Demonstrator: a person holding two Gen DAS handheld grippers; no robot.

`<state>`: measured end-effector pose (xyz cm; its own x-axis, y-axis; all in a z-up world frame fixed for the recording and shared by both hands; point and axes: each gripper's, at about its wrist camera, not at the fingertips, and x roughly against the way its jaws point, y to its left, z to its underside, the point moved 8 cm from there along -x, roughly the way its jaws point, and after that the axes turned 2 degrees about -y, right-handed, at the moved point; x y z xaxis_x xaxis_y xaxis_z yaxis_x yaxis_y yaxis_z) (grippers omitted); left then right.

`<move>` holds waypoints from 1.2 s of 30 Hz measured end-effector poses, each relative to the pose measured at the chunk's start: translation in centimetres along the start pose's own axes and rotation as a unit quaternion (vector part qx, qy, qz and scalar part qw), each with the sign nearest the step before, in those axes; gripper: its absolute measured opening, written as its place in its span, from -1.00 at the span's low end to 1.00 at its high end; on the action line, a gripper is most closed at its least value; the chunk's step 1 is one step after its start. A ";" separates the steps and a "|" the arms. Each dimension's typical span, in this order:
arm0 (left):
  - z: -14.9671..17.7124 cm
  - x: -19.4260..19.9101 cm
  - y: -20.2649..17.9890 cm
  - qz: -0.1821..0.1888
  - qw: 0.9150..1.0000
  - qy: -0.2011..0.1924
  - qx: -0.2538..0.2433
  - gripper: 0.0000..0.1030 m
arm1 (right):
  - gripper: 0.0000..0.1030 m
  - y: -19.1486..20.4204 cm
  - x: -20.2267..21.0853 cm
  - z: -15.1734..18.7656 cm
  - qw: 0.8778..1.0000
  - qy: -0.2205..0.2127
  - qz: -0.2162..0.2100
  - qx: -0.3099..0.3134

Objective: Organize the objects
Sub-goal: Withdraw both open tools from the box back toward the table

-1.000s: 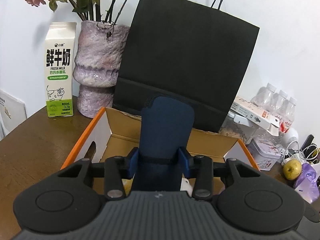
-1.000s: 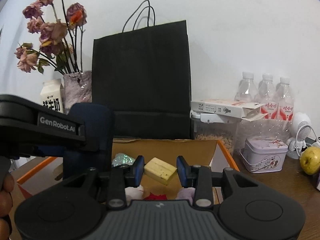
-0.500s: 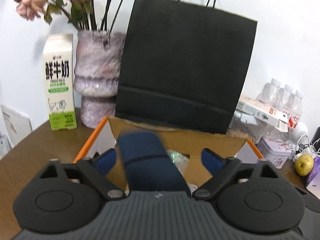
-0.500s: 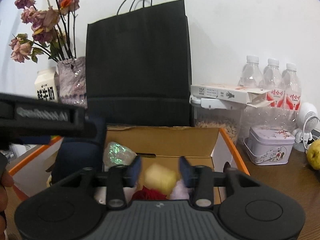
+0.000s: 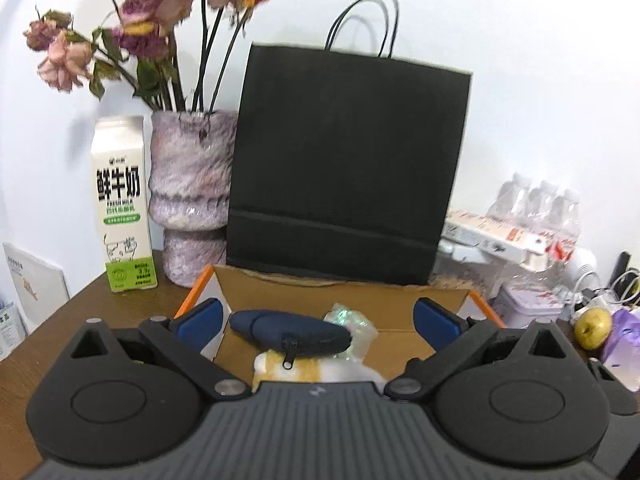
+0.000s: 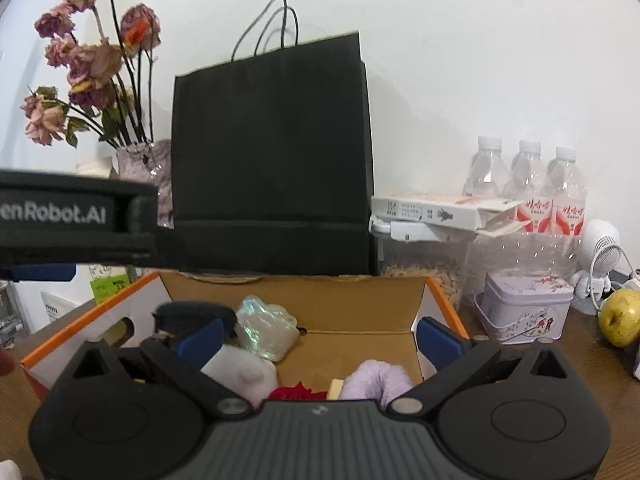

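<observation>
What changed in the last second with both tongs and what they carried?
Left tongs opened and dropped the navy pouch into the box. Right tongs opened and released the yellow block there too. Black bag and vase stayed put.

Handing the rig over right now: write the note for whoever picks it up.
Left tongs: open, empty, above the cardboard box.
Right tongs: open, empty, above the same box.
In the box: navy zip pouch lying across the other items, iridescent packet, lilac fluffy piece, red item, yellow block mostly hidden.
Done: pouch and block are in the box.
Left: yellow-green fruit and tin sit on the table outside; unclear whether they belong in the box.
</observation>
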<state>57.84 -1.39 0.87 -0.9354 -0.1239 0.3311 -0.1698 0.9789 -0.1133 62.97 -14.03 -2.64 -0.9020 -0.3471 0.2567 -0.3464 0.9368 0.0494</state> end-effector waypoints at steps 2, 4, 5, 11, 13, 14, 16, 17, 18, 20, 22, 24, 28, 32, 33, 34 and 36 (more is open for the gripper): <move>-0.3 1.0 -0.2 0.006 1.000 -0.009 0.000 1.00 | 1.00 0.2 0.8 -0.2 1.000 -0.008 -0.001 0.005; -0.6 2.1 -0.3 0.013 1.000 -0.016 0.001 1.00 | 1.00 0.4 1.6 -0.2 1.000 -0.014 -0.002 0.009; -0.6 2.6 -0.4 0.017 1.000 -0.019 0.001 1.00 | 1.00 0.5 1.9 -0.2 1.000 -0.016 -0.003 0.010; -1.0 5.6 -0.8 0.030 0.999 -0.036 0.000 1.00 | 1.00 0.6 4.6 0.1 1.000 -0.024 -0.005 0.016; -0.9 6.3 -0.8 0.033 0.999 -0.036 0.003 1.00 | 1.00 0.7 5.5 0.4 1.000 -0.024 -0.005 0.016; -0.9 6.7 -0.7 0.034 0.999 -0.034 0.004 1.00 | 1.00 0.7 5.8 0.5 1.000 -0.024 -0.005 0.016; -0.9 7.2 -0.7 0.034 0.999 -0.028 0.002 1.00 | 1.00 0.8 6.6 0.8 1.000 -0.023 -0.008 0.014; -0.8 7.6 -0.6 0.032 0.999 -0.026 -0.001 1.00 | 1.00 0.9 7.0 0.9 1.000 -0.023 -0.010 0.014; -0.8 8.0 -0.5 0.031 0.999 -0.025 -0.003 1.00 | 1.00 1.0 7.4 1.0 1.000 -0.023 -0.012 0.013; -0.6 8.9 -0.1 0.028 0.999 -0.021 -0.006 1.00 | 1.00 1.2 8.1 1.0 0.999 -0.025 -0.017 0.013; -0.5 9.8 0.5 0.022 1.000 -0.019 -0.005 1.00 | 1.00 1.5 8.8 1.1 0.999 -0.024 -0.022 0.014; -0.4 10.8 1.0 0.016 1.000 -0.018 -0.003 1.00 | 1.00 1.9 9.6 1.3 0.999 -0.024 -0.028 0.016; -0.1 12.6 2.2 0.005 1.000 -0.015 0.002 1.00 | 1.00 2.7 11.1 1.8 0.999 -0.020 -0.040 0.020; 1.0 14.6 3.4 -0.013 1.000 -0.009 -0.006 1.00 | 1.00 3.7 12.4 2.2 0.998 -0.018 -0.057 0.025; 1.4 15.1 3.8 -0.016 1.000 -0.007 -0.006 1.00 | 1.00 4.0 12.7 2.4 0.998 -0.017 -0.061 0.027; 1.7 15.5 4.2 -0.019 1.000 -0.005 -0.006 1.00 | 1.00 4.2 13.0 2.6 0.997 -0.016 -0.064 0.030; 2.4 16.4 5.2 -0.026 1.000 0.001 -0.006 1.00 | 1.00 5.0 13.7 3.0 0.997 -0.011 -0.071 0.035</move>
<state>40.93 1.25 3.46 -0.9249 -0.1736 0.3382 -0.2138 0.9732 -0.0852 48.13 -14.27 -1.81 -0.8475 -0.4777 0.2314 -0.4878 0.8728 0.0154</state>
